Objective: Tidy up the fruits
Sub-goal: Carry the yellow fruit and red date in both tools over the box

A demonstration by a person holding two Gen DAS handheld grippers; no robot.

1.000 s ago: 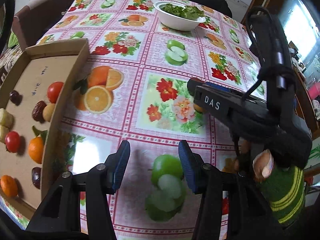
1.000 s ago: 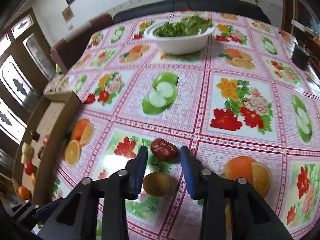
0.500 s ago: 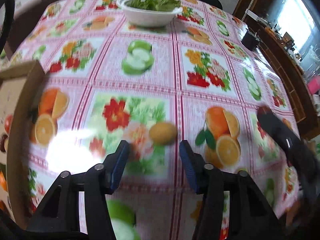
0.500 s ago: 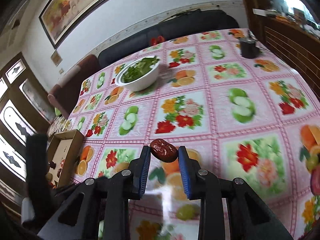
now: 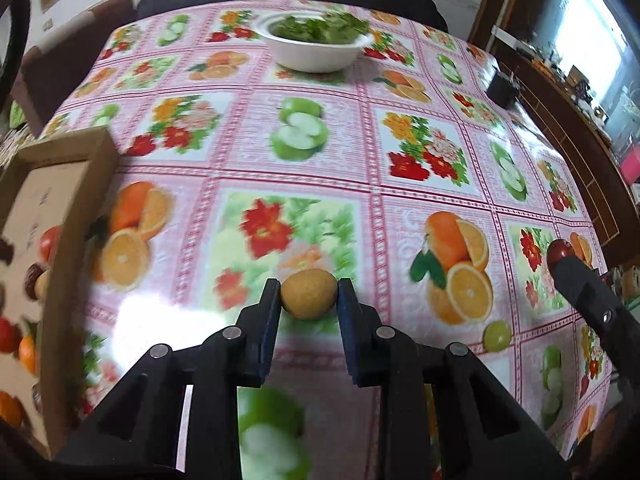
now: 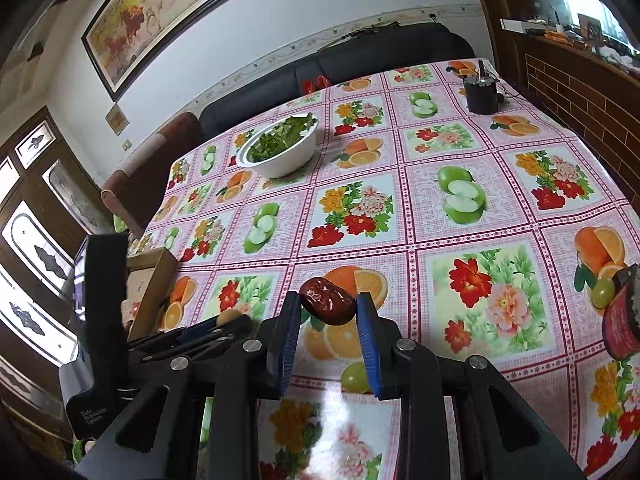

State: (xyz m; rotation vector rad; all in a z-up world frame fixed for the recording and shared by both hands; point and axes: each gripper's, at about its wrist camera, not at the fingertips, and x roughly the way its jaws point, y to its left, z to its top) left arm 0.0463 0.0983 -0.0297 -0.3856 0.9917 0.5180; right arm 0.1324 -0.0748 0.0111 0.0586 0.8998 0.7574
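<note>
The small tan fruit (image 5: 308, 293), round and probably light and firm, sits pinched across its middle in the left claw (image 5: 308, 295) just above the counter (image 5: 400, 184); the wrinkled red date (image 6: 328, 306), likely soft, is clamped lengthwise in the right claw (image 6: 329, 310), cardboard tray (image 5: 64, 216) waiting left

black grippers (image 5: 308, 292), blue pads (image 6: 367, 336), silver screws

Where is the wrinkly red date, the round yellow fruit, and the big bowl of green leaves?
red date (image 6: 328, 306), right wrist view, middle of its wrinkled skin.
yellow fruit (image 5: 308, 293), left wrist view, centre of its front.
white bowl (image 5: 316, 54), left wrist view, its outer front wall.
</note>
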